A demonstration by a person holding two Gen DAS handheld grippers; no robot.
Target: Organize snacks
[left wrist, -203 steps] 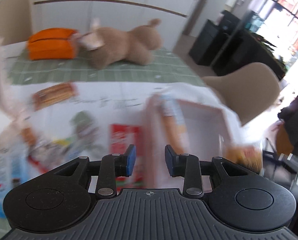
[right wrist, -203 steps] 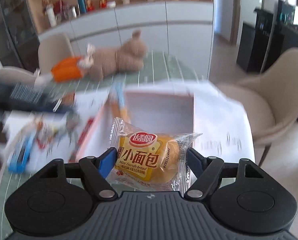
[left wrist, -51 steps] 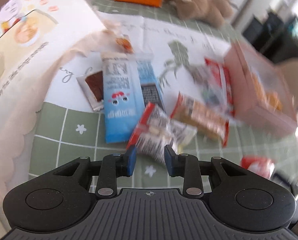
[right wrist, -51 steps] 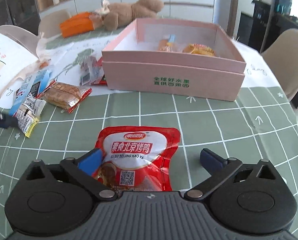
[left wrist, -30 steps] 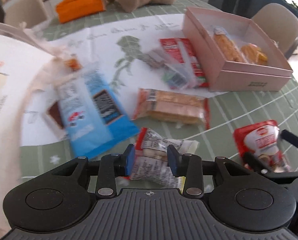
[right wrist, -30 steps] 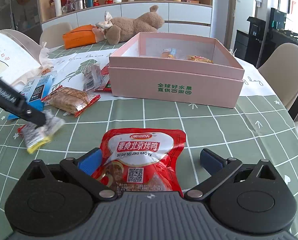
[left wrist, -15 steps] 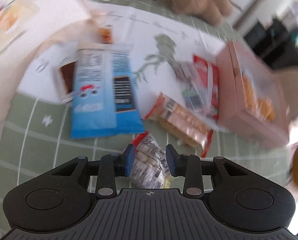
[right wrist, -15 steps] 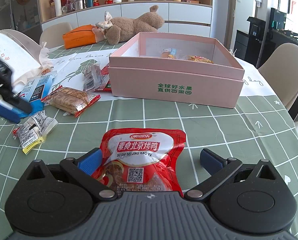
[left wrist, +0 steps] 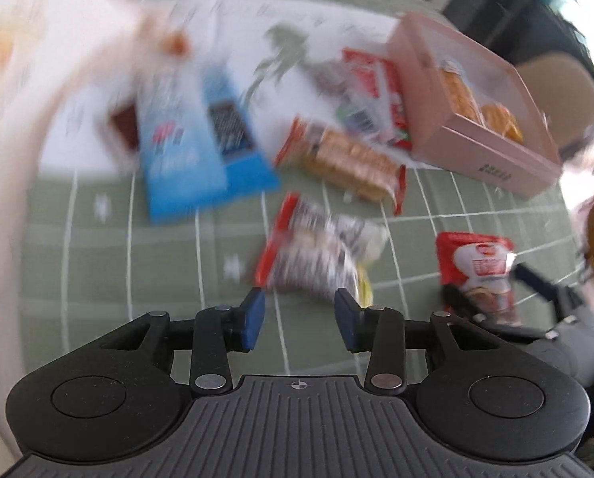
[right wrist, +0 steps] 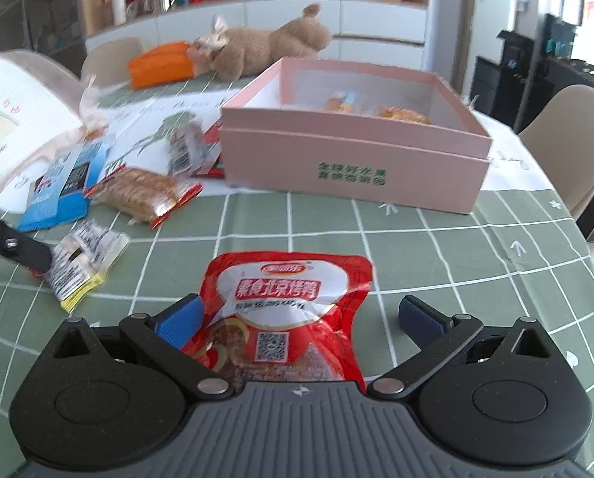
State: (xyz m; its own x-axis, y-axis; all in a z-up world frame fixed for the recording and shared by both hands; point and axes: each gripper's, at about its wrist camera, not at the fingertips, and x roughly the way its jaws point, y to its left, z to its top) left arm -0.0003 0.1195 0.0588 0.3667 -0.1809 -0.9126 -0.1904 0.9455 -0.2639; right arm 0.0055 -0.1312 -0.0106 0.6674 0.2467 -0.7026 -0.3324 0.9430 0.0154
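A small white-and-black snack packet (left wrist: 317, 255) with red and yellow edges lies on the green checked cloth. My left gripper (left wrist: 299, 318) hovers just short of it. Its jaws are opening, and nothing sits between the blue pads. In the right wrist view one left finger (right wrist: 18, 251) reaches the packet (right wrist: 85, 259) from the left. My right gripper (right wrist: 301, 318) stands wide open around a red pouch (right wrist: 289, 310) that lies flat on the cloth. The pink box (right wrist: 353, 171) behind holds two bread packs. In the left wrist view the box (left wrist: 488, 159) is at the upper right.
A biscuit pack (right wrist: 141, 195), blue packs (right wrist: 61, 183) and a clear wrapper on a red pack (right wrist: 189, 147) lie left of the box. A plush toy (right wrist: 269, 51) and an orange case (right wrist: 161, 65) are at the back. A white bag (right wrist: 10, 119) is at the left, a chair (right wrist: 572, 139) at the right.
A second ago the small packet sat between the left jaws. Now it lies on the cloth past their tips, and the jaws stand slightly wider. The right gripper and the red pouch have not moved.
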